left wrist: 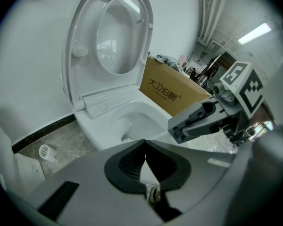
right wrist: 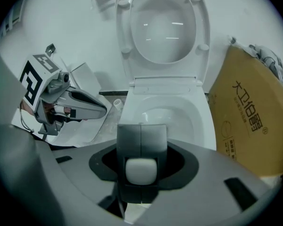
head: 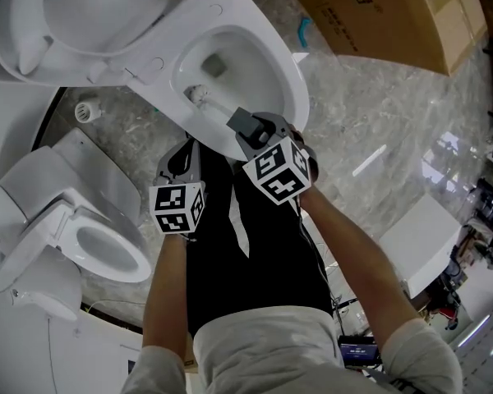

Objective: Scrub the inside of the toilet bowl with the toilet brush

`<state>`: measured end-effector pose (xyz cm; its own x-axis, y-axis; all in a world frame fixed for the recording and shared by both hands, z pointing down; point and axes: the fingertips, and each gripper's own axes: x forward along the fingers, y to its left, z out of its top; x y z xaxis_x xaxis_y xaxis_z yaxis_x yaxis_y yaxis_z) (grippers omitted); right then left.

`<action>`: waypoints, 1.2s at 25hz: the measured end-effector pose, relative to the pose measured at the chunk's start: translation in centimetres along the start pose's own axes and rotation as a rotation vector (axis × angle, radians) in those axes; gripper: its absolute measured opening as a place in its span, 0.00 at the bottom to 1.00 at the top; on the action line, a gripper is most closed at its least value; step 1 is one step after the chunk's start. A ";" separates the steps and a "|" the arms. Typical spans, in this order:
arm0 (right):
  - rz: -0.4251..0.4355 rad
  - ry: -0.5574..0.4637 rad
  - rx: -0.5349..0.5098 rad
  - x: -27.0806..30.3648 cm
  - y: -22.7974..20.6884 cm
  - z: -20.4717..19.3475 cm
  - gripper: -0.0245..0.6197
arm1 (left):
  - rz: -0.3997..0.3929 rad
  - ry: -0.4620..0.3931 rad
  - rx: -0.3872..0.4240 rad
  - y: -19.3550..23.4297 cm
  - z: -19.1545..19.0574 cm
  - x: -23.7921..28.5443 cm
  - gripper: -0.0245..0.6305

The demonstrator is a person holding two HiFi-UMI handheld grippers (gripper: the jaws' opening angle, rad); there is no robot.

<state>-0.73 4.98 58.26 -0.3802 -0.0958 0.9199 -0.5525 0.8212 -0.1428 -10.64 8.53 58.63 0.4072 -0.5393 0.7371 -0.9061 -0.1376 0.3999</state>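
Head view: high up, facing steeply down onto the toilet bowl (head: pixel 267 68).
Left gripper view: low and near, left of the bowl, facing it obliquely; the right gripper (left wrist: pixel 175 128) is in frame.
Right gripper view: low and near, square to the bowl; the left gripper (right wrist: pixel 104 111) is in frame.
All 3 views share the bowl and the cardboard box (head: pixel 378 15).

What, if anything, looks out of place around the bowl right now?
Nothing spilled or broken. The toilet brush sits inside the toilet bowl, held by the right gripper. Only oddities: a small white slotted fitting lying loose on the floor left of the bowl, and a cardboard box close on its other side.
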 end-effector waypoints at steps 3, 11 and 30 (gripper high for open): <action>-0.015 -0.013 0.032 0.8 -1.1 1.4 0.30 | -0.006 0.007 0.018 0.7 1.3 0.2 0.05; -0.076 -0.055 0.114 2.5 -5.4 4.2 0.30 | -0.027 0.030 0.070 2.0 4.0 1.2 0.05; -0.217 -0.136 0.349 -0.4 -14.0 2.3 0.30 | -0.079 0.064 0.115 -0.5 4.9 4.0 0.05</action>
<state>5.48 -7.74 59.04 -0.3084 -0.3378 0.8893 -0.8392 0.5367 -0.0871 -9.12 2.35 58.72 0.4808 -0.4691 0.7409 -0.8767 -0.2739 0.3955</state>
